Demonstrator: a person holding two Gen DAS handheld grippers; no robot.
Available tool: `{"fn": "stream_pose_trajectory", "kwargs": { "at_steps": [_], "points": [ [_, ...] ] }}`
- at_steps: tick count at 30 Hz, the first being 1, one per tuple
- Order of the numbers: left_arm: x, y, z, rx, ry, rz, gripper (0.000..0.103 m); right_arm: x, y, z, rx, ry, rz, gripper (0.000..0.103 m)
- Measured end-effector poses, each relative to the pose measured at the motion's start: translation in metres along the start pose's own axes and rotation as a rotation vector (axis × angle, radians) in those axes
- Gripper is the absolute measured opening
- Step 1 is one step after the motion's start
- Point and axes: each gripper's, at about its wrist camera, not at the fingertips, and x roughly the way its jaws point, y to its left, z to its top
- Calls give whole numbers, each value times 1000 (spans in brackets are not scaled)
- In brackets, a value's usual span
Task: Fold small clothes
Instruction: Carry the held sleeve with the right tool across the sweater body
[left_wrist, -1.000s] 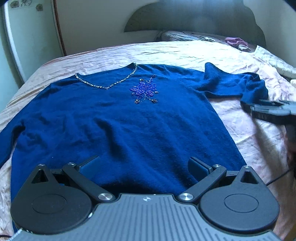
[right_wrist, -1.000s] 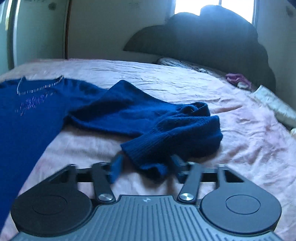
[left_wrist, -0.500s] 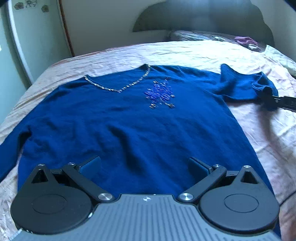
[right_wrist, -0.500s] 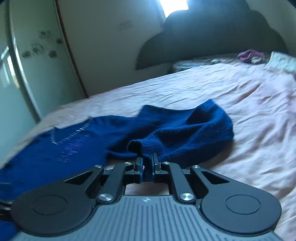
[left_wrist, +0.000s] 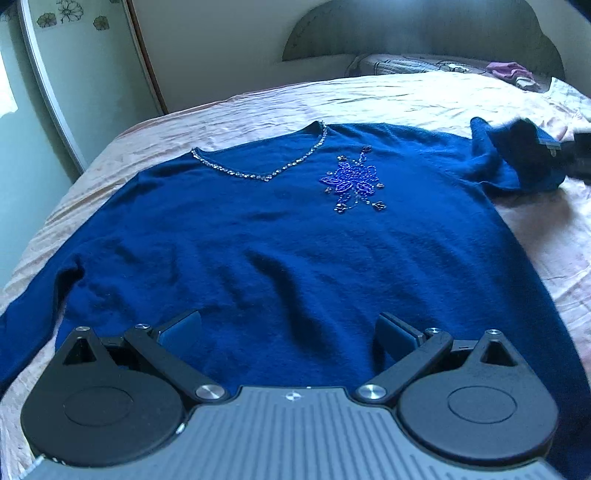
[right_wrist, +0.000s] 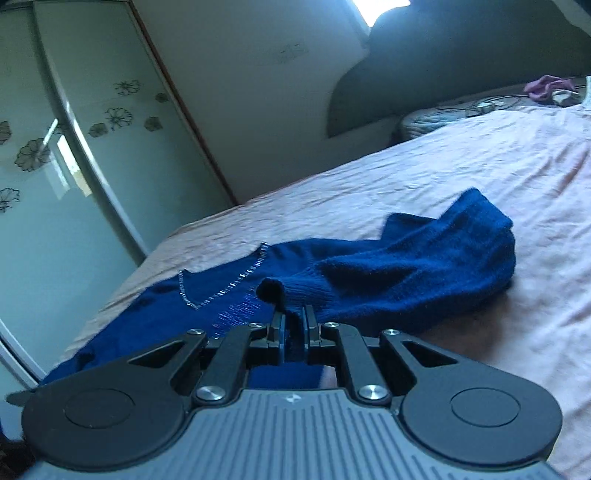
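On bed: blue sweater, spread flat face-up for folding; right gripper pinching cuff of far-right sleeve, likely to fold it inward; left gripper spread, empty, hovering over near hem.

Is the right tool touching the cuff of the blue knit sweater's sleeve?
Touching. In the right wrist view, the right tool is shut on the ribbed cuff of the blue knit sweater, with fabric pinched between its pads.

Black gripper, ribbed grey body, silver screws
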Motion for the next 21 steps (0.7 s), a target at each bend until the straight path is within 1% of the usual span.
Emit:
{"fn": "stream_pose_trajectory", "kwargs": {
  "at_steps": [9, 13, 17, 21],
  "points": [
    [7, 7, 3, 5, -4, 33, 102, 24, 38, 10, -18, 8, 92, 9],
    [9, 12, 4, 1, -3, 26, 103, 31, 43, 8, 2, 23, 117, 9],
    [10, 16, 6, 6, -12, 39, 103, 41, 44, 13, 32, 28, 135, 9],
    [10, 23, 7, -1, -20, 54, 102, 47, 53, 18, 33, 26, 162, 9]
  ]
}}
